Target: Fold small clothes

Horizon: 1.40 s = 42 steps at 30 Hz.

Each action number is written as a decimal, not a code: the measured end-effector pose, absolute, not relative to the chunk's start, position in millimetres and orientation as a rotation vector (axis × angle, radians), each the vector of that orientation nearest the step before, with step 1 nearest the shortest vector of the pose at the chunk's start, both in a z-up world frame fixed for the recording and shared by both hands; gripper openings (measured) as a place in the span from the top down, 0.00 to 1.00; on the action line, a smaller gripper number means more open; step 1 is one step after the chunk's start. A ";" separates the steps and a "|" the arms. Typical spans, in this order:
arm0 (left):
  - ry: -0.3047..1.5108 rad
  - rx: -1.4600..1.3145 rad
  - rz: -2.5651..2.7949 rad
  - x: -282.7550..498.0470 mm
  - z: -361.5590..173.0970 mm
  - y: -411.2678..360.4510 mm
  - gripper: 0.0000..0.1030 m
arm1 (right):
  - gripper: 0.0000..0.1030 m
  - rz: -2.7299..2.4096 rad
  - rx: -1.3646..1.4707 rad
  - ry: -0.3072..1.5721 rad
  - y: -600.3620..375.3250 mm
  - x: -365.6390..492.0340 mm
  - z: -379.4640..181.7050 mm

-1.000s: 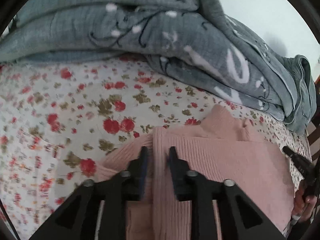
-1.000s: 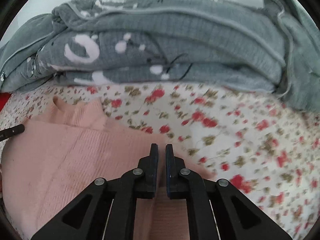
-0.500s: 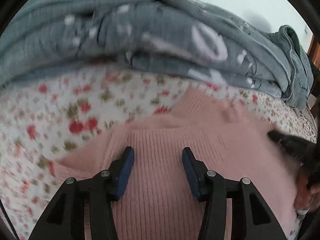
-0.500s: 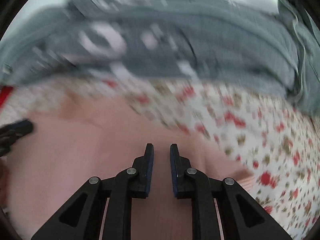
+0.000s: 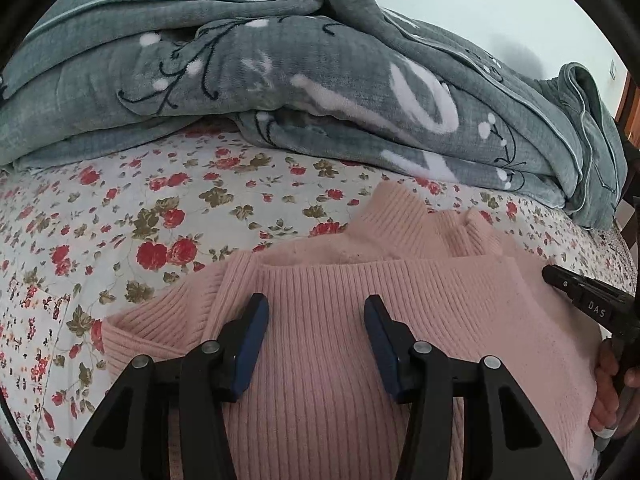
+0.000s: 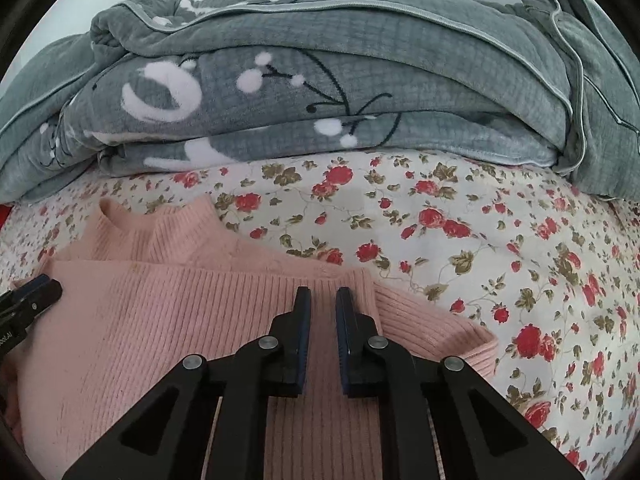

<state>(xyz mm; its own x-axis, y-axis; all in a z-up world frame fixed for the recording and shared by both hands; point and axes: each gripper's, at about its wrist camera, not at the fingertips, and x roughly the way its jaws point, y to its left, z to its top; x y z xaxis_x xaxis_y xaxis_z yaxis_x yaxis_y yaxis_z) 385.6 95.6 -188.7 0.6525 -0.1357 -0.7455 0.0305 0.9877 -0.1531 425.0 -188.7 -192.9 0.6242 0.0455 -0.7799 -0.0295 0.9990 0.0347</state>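
A pink ribbed knit sweater (image 5: 360, 320) lies folded on the floral bed sheet, its collar pointing toward the grey blanket. It also shows in the right wrist view (image 6: 160, 320). My left gripper (image 5: 312, 312) is open and empty, its blue pads apart just above the folded sweater. My right gripper (image 6: 322, 308) hangs over the sweater's right side with its pads a narrow gap apart and nothing between them. The right gripper's tip (image 5: 580, 300) shows at the right edge of the left wrist view.
A thick grey blanket (image 5: 280, 72) with white patterns is piled along the far side of the bed, also in the right wrist view (image 6: 320, 80). The floral sheet (image 5: 120, 220) lies around the sweater, and spreads to its right in the right wrist view (image 6: 500, 260).
My left gripper has opened wide and let go of the sweater fold. My right gripper has parted slightly. Both have moved over the folded sweater, which now lies flat.
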 end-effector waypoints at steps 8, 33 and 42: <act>0.844 -0.139 -0.088 384.8 -187.7 96.7 0.54 | 0.88 0.047 0.019 0.899 -189.2 425.0 -193.3; 0.838 -0.132 -0.080 386.1 -188.2 95.6 0.54 | 0.87 0.043 -0.022 0.903 -183.8 426.9 -194.1; 0.817 -0.159 -0.074 382.5 -186.2 99.6 0.54 | 0.87 0.042 -0.021 0.904 -184.2 427.3 -194.3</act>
<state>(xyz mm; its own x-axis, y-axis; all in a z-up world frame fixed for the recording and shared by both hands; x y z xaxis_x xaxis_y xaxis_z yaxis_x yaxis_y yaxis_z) 382.5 99.6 -186.2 0.6825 -0.1270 -0.7198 0.0045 0.9855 -0.1696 427.3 -184.2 -194.3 0.6180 0.0276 -0.7857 -0.0454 0.9990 -0.0006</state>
